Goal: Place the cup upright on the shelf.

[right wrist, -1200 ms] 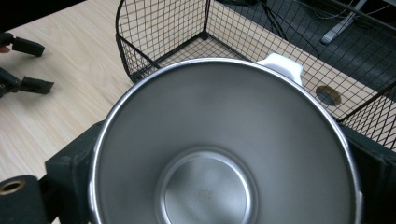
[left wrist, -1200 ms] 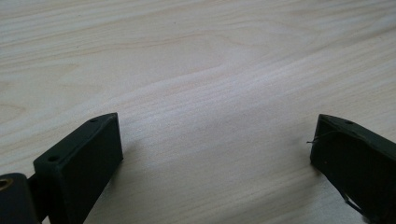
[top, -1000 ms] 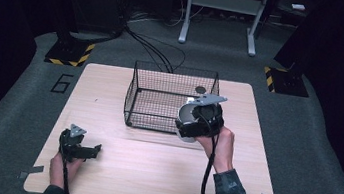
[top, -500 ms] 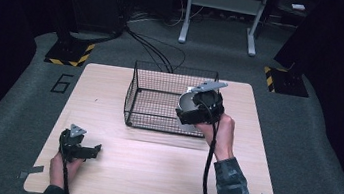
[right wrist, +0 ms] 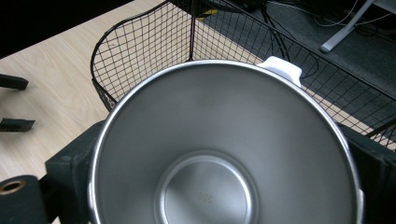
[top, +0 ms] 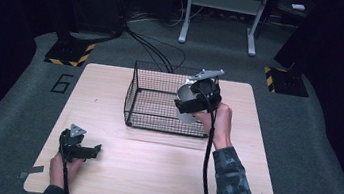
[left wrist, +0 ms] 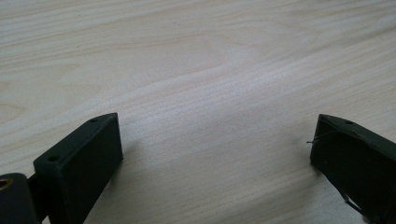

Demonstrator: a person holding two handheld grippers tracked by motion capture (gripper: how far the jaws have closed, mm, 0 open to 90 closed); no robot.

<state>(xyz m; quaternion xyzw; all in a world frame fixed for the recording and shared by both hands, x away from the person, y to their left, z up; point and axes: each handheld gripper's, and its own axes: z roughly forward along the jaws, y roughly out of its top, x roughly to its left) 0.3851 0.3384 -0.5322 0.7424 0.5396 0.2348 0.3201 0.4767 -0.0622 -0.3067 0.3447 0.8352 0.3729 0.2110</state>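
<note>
A steel pot (right wrist: pixel 219 154) with a white handle tab (right wrist: pixel 281 69) sits between the jaws of my right gripper (top: pixel 194 99), which is shut on its sides. In the high view the pot (top: pixel 185 105) hangs tilted above the right end of the black wire basket (top: pixel 133 92). In the right gripper view the pot's empty inside faces the camera, with the basket (right wrist: pixel 140 51) beyond it. My left gripper (top: pixel 88 150) rests low near the table's front left. Its jaws stand wide open over bare wood (left wrist: pixel 215 93), nothing between them.
The light wooden table (top: pixel 159 176) has bare room in front of the basket and to its left. Cables (top: pixel 156 49) and a metal stand (top: pixel 221 13) lie on the dark floor behind. A cable trails from my right gripper along the person's sleeve (top: pixel 234 186).
My right gripper has carried the pot up and away from the person, from the basket's front right corner to above its right end. The left gripper has stayed put.
</note>
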